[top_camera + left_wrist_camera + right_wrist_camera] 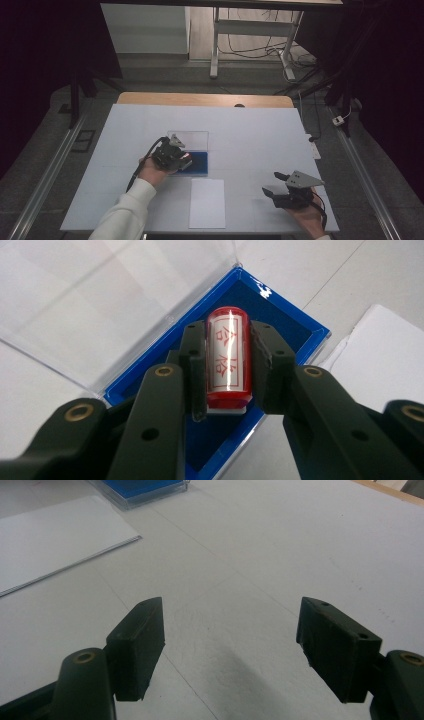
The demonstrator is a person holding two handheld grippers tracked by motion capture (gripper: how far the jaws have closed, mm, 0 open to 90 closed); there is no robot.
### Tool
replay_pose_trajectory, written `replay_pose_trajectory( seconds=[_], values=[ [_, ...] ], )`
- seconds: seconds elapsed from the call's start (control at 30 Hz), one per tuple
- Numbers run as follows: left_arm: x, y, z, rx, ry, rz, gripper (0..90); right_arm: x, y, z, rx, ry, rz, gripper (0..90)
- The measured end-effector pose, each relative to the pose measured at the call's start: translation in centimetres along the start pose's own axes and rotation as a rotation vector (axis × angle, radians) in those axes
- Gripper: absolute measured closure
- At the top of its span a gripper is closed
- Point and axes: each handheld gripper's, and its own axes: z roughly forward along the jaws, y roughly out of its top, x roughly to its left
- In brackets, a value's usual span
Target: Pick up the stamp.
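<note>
— Where do we have the red stamp (227, 360)?

— Centre of the left gripper view, pinched by our left gripper (227, 365) across its barrel, over the blue ink pad case (300, 325).

— How will it handle?

— We judge it light, rigid, glossy plastic, so slippery; grip mid-barrel. Our right gripper (230, 645) sits spread, lower right of the high view, near the paper sheet (207, 202).

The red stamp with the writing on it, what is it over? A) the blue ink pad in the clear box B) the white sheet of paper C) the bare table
A: in the left gripper view the left gripper clamps the red cylindrical stamp above the blue ink pad in its clear plastic box.
</note>
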Motion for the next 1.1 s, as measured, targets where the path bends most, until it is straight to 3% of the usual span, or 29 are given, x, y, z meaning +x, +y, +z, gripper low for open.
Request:
replay_pose_trajectory(
  seconds=[0.53,0.83,1.1],
  values=[
    [0.8,0.3,-1.5,-0.034,-0.010,-0.011,69.8,0.0,-0.1,0.1,0.000,0.003,0.005,27.3],
    [0.8,1.2,-2.3,-0.027,-0.015,0.045,69.8,-0.1,-0.1,0.1,0.003,0.004,0.005,27.4],
    [0.6,1.5,-2.4,-0.020,-0.021,0.067,69.8,0.0,-0.1,0.0,0.014,0.001,0.006,27.6]
  ],
)
